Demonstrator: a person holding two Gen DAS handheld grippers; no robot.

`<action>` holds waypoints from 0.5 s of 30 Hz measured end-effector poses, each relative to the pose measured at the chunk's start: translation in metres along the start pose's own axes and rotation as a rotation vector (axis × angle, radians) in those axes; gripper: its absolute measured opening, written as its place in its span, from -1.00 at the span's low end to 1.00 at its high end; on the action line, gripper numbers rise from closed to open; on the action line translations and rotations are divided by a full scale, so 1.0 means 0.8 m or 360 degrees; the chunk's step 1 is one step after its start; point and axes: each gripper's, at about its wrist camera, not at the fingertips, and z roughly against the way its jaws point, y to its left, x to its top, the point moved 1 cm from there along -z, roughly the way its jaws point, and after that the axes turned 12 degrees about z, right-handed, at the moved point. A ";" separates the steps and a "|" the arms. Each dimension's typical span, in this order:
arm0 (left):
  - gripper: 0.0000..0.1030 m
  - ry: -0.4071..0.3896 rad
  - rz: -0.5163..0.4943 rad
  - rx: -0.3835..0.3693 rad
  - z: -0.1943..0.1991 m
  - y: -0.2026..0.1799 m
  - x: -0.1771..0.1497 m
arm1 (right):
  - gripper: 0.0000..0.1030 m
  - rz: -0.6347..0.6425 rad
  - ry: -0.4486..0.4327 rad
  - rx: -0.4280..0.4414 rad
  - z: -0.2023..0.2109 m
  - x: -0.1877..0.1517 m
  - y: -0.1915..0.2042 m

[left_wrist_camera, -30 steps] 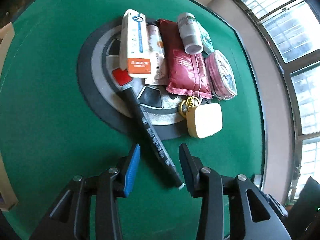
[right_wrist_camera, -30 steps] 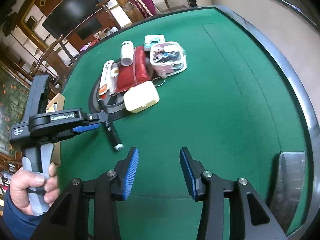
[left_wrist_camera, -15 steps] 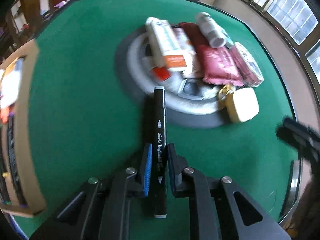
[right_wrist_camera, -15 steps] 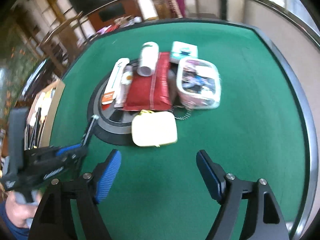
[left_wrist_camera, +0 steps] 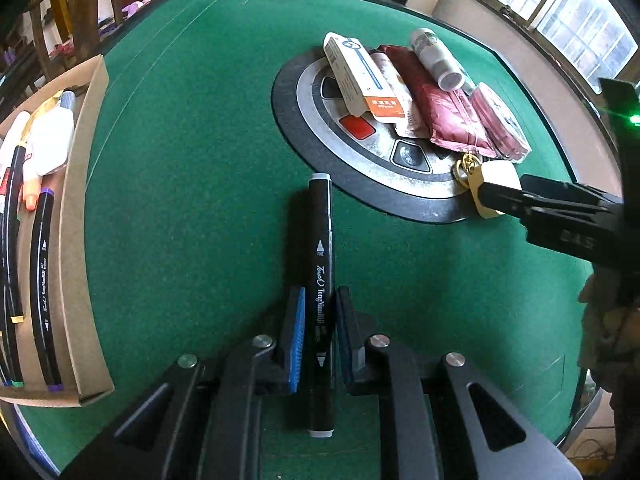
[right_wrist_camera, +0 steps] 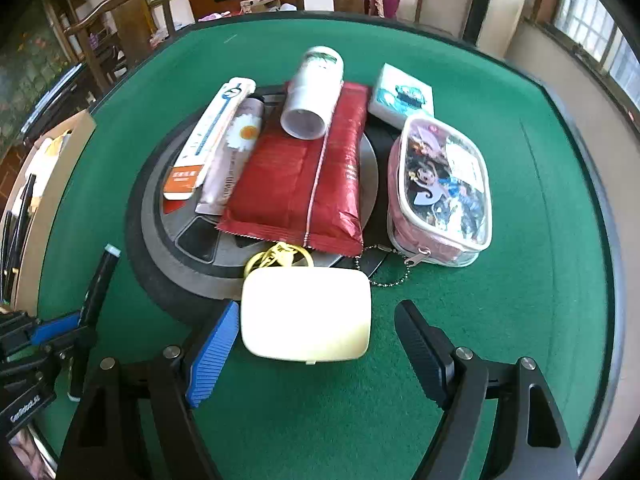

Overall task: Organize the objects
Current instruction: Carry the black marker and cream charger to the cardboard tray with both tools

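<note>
My left gripper (left_wrist_camera: 318, 300) is shut on a black marker (left_wrist_camera: 320, 216), which lies along its fingers and points at the round centre disc (left_wrist_camera: 304, 128). The same marker (right_wrist_camera: 100, 276) shows at the lower left of the right wrist view. My right gripper (right_wrist_camera: 318, 312) straddles a cream rounded case (right_wrist_camera: 306, 320) lying on the green felt at the disc's near edge. Its jaws are closing. The blue left pad (right_wrist_camera: 212, 352) is close to the case's side and the right pad (right_wrist_camera: 420, 344) stands clear of it.
On the disc lie an orange-and-white box (right_wrist_camera: 212, 136), a daisy tube (right_wrist_camera: 236, 160), a red pouch (right_wrist_camera: 304, 184), a white bottle (right_wrist_camera: 312, 92), a teal box (right_wrist_camera: 402, 98) and a pink clear pouch (right_wrist_camera: 440, 184). A cardboard box (left_wrist_camera: 76, 216) at left holds several markers.
The left gripper shut on the marker and carried it off the disc, turning towards the cardboard box. The right gripper spread wide and came down around the cream case.
</note>
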 end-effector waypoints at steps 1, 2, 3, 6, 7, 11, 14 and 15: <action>-0.70 -0.0003 -0.0003 0.0002 0.000 0.001 -0.001 | 0.35 -0.0034 -0.0017 0.0058 -0.003 -0.002 -0.004; -0.70 -0.0007 -0.0004 0.0005 0.001 0.001 -0.001 | 0.35 -0.0049 -0.0025 0.0078 -0.004 -0.003 -0.005; -0.70 -0.0012 -0.0008 0.0011 0.001 0.000 -0.002 | 0.35 -0.0048 -0.0041 0.0061 -0.003 -0.005 -0.005; -0.71 -0.0037 -0.0038 0.0037 0.003 -0.002 -0.006 | 0.34 -0.0032 -0.0063 0.0038 0.005 -0.013 -0.001; -0.72 -0.0047 -0.0050 0.0040 0.003 -0.004 -0.008 | 0.34 -0.0036 -0.0078 0.0029 0.011 -0.017 0.000; -0.72 -0.0083 -0.0079 0.0051 0.005 -0.004 -0.012 | 0.35 -0.0071 -0.0118 0.0067 0.039 -0.038 0.008; -0.72 -0.0070 -0.0090 0.0038 0.003 -0.006 -0.011 | 0.35 -0.0106 -0.0136 0.0108 0.056 -0.055 0.015; -0.72 -0.0065 -0.0091 0.0030 0.002 -0.007 -0.010 | 0.35 -0.0119 -0.0132 0.0123 0.059 -0.059 0.019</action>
